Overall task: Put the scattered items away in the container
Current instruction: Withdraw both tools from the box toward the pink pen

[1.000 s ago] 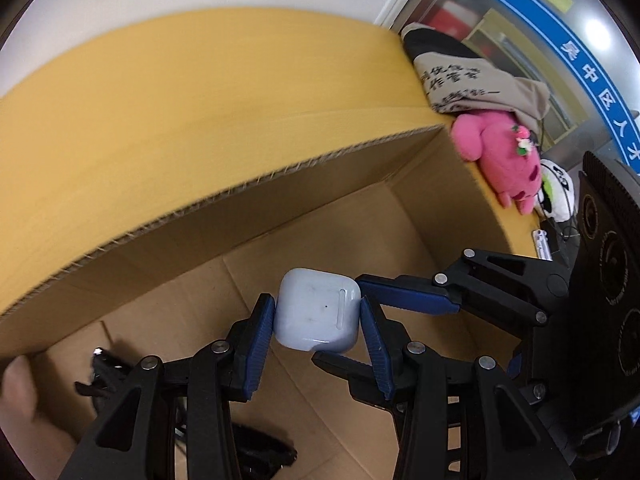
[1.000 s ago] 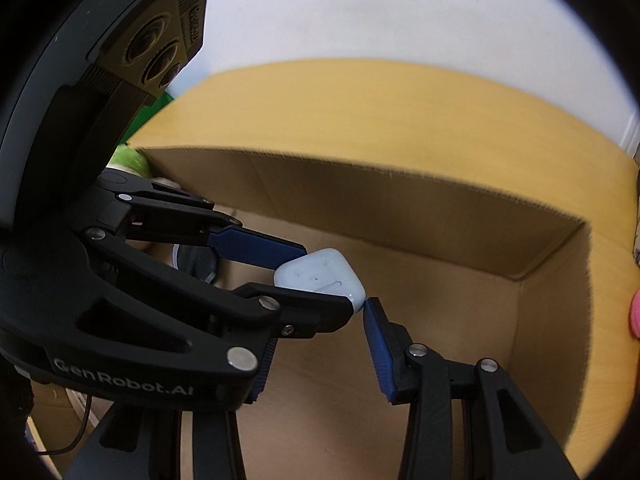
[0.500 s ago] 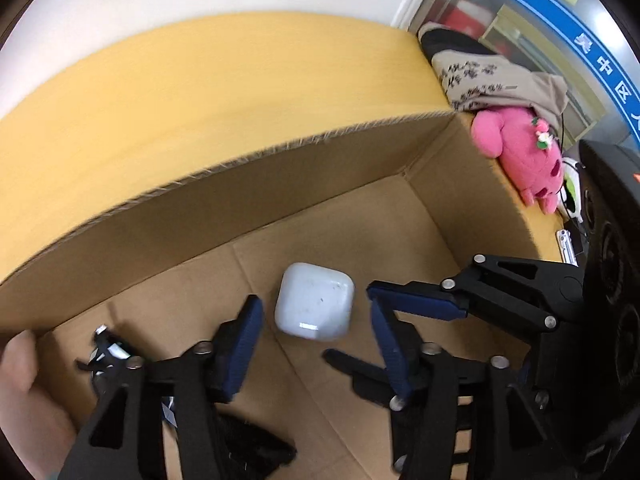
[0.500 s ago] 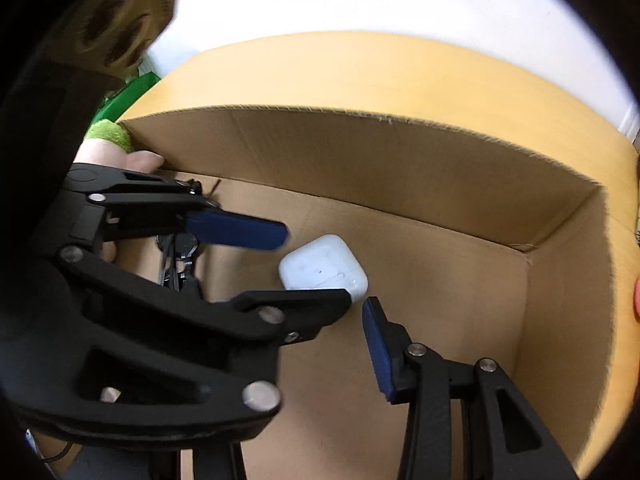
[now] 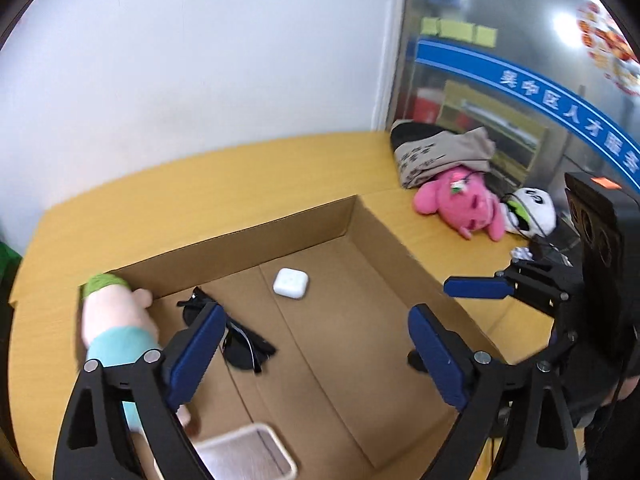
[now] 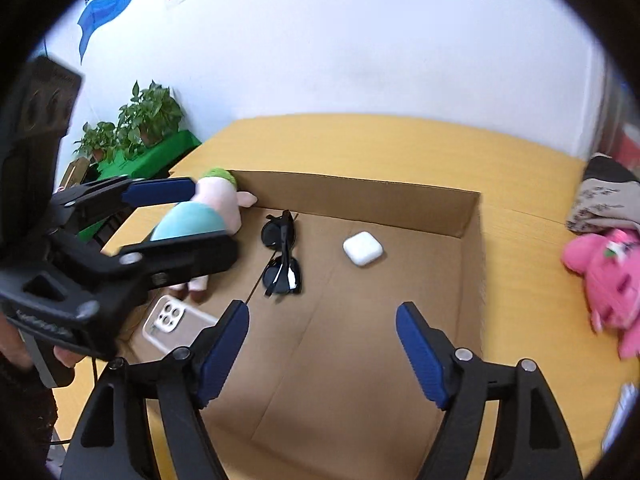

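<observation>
Both grippers, left and right, hang above the cardboard box with jaws just spread wide and nothing between them, the white earbud case lying on the box floor toward its far wall, black sunglasses to its left.

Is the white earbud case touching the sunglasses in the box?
Apart. The right wrist view shows bare cardboard between the earbud case and the sunglasses; the left wrist view shows the same gap.
</observation>
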Available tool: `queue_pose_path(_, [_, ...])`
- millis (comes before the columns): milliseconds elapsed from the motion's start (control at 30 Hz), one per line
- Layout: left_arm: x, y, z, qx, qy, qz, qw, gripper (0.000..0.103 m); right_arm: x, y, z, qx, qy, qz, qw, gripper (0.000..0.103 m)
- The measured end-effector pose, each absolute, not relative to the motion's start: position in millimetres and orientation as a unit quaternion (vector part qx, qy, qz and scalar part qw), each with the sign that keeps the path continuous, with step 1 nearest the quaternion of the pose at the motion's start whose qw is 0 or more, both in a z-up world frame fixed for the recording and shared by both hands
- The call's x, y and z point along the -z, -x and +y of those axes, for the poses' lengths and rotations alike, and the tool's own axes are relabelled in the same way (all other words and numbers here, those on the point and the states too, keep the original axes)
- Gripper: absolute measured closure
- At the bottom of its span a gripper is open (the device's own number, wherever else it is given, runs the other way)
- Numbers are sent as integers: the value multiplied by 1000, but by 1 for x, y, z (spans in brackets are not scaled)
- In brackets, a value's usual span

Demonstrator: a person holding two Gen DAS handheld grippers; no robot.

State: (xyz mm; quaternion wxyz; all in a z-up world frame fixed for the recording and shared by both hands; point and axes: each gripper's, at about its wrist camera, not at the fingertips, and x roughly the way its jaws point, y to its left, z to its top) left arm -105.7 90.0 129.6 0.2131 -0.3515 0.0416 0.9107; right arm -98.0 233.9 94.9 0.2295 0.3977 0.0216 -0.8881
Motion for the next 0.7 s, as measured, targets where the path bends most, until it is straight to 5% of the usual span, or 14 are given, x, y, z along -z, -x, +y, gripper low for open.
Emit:
queue_pose_path(367, [-122, 2, 81, -929, 313, 43, 193, 5, -83, 9, 249, 910, -368, 24, 189, 27])
queue_pose_path(700, [-62, -54, 109, -913, 343, 47, 215, 4, -38, -45, 301, 908, -395, -40, 130, 27])
